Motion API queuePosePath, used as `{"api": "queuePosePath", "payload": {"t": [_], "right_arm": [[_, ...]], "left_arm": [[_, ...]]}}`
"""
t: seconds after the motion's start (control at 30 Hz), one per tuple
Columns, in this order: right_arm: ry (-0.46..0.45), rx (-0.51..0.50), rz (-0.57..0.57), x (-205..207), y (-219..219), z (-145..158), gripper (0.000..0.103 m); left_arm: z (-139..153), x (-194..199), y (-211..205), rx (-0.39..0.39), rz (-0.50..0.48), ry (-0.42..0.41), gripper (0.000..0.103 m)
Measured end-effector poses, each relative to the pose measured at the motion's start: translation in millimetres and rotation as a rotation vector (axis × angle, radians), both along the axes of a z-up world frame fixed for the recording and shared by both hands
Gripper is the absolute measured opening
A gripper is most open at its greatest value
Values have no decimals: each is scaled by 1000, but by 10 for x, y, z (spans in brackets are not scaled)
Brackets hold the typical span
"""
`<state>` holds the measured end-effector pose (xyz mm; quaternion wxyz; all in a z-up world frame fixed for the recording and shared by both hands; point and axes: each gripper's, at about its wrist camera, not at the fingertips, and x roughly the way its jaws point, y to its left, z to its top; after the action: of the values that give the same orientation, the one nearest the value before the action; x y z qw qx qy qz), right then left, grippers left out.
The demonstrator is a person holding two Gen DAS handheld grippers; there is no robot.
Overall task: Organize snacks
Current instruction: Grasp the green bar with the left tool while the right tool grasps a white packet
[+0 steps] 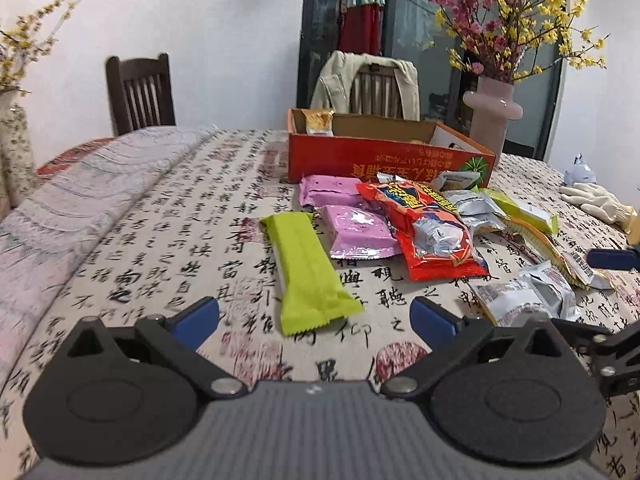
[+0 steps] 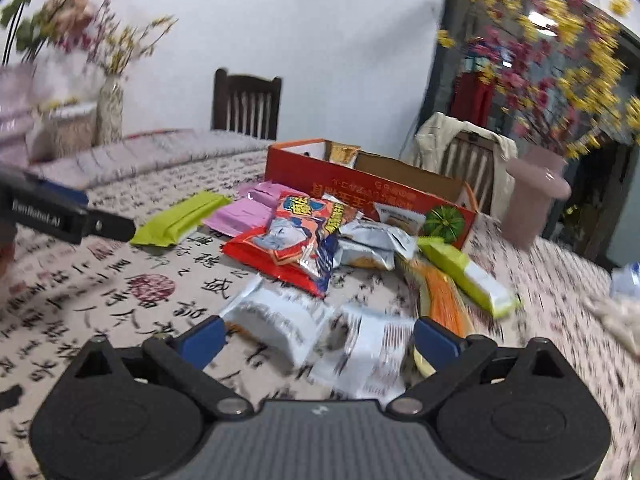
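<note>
Calligraphy-print tablecloth [image 1: 168, 240], white wall [image 1: 220, 40], dark chair [image 1: 140, 92]

The tabletop [image 1: 168, 240], under a calligraphy-print cloth, carried an open orange box [image 1: 384, 156], scattered snack packets [image 1: 432, 228], a pink vase [image 1: 493, 112] and white gloves [image 1: 596, 202].

I count 2 lime-green bars, one lying alone [image 1: 310, 270] and one at the far side of the pile [image 1: 520, 208], plus 2 pink packs [image 1: 332, 190] [image 1: 360, 232], 1 big red bag [image 1: 434, 228] and 1 orange box [image 1: 384, 156] w/ 1 gold packet [image 1: 319, 122] standing inside. Silver/white packs approx 4, can't tell exactly as they overlap. Also 2 chairs, 1 pink vase [image 1: 493, 114], 1 white glove [image 1: 596, 200].
</note>
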<state>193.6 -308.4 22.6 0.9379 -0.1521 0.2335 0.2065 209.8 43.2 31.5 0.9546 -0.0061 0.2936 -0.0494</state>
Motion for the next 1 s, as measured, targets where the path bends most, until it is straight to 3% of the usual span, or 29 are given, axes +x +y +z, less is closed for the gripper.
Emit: {"api": "queuePosePath", "payload": {"t": [0.1, 0.27, 0.37, 0.43, 0.5, 0.63, 0.8, 1.0], "right_arm": [[55, -53, 36, 255, 141, -27, 95], [123, -61, 58, 608, 337, -147, 60], [140, -28, 50, 741, 382, -161, 50], [155, 0, 44, 791, 371, -173, 49], [179, 34, 33, 833, 338, -175, 48], [209, 95, 12, 865, 282, -175, 41], [195, 113, 22, 776, 296, -155, 40], [115, 175, 8, 566, 218, 69, 40]], "left_arm": [[-48, 183, 14, -3, -10, 28, 103], [-82, 472, 66, -8, -26, 56, 101], [-120, 663, 105, -27, -27, 94, 89], [-157, 770, 118, -47, -26, 126, 76], [-193, 846, 114, -58, -35, 149, 71], [-199, 845, 67, -45, -59, 134, 48], [-139, 740, 73, -48, -41, 123, 39], [50, 417, 160, -69, -33, 67, 37]]}}
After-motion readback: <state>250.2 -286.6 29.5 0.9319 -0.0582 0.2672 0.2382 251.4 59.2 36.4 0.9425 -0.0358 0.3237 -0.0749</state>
